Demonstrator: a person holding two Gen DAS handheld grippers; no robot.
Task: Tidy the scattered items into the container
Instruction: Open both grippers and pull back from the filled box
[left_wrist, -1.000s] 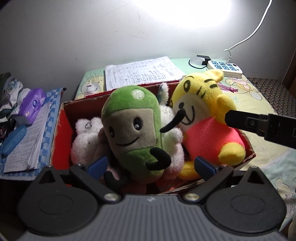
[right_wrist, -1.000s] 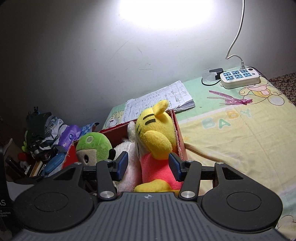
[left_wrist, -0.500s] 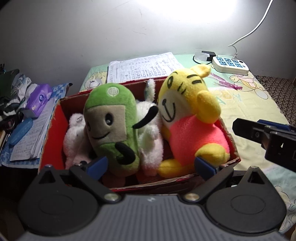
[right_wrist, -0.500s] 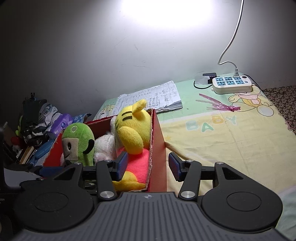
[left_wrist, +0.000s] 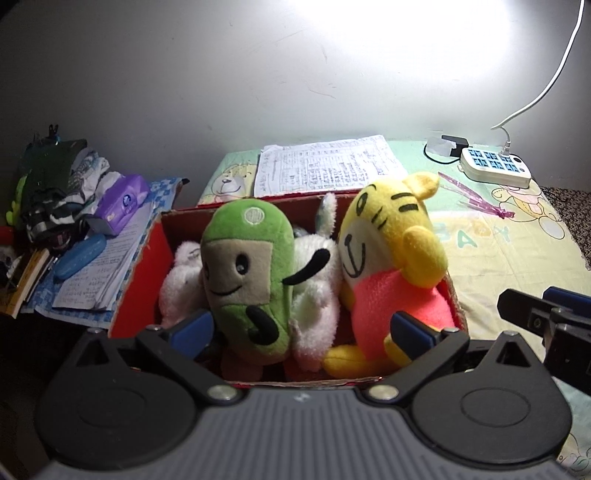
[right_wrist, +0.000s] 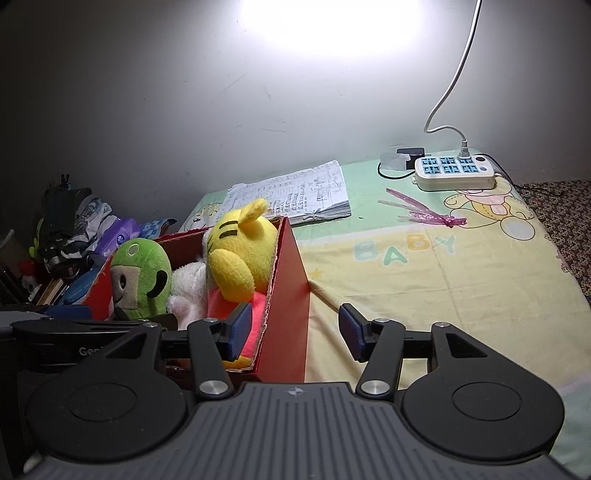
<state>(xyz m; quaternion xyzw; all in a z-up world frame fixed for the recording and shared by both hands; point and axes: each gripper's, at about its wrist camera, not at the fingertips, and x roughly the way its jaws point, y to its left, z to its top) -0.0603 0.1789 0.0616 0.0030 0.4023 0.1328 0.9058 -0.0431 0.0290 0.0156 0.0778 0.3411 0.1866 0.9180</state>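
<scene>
1. Left hand-held gripper (left_wrist: 301, 330): jaws spread wide, nothing between them. It hovers at the near rim of the red box (left_wrist: 138, 280), pads level with the feet of the toys; I cannot tell whether either pad brushes the plush.
2. Right hand-held gripper (right_wrist: 293, 330): jaws also apart and empty. It straddles the box's right wall without visibly touching it, left pad over the box interior, right pad over the bed cover (right_wrist: 461, 291). Its fingers show at the right edge of the left wrist view.
3. Task items are all in the box. Green plush (left_wrist: 247, 273) stands upright at centre-left. White plush (left_wrist: 314, 291) is wedged behind and beside it. Yellow tiger plush (left_wrist: 391, 258) sits at the right, leaning against the right wall. Judgement: packed upright and pressed together so all fit; they prop each other.
4. No loose toy visible on the bed cover. Judgement: tidying looks essentially complete, and both open grippers fit a released load.
5. Beyond the box: stack of written papers (right_wrist: 299, 195), pink ribbon (right_wrist: 424, 212), power strip (right_wrist: 454, 171) near the wall.
6. Left of the bed: cluttered tabletop (left_wrist: 48, 295) with notebooks and a purple tissue pack (left_wrist: 123, 201). Probably not part of the task.
</scene>
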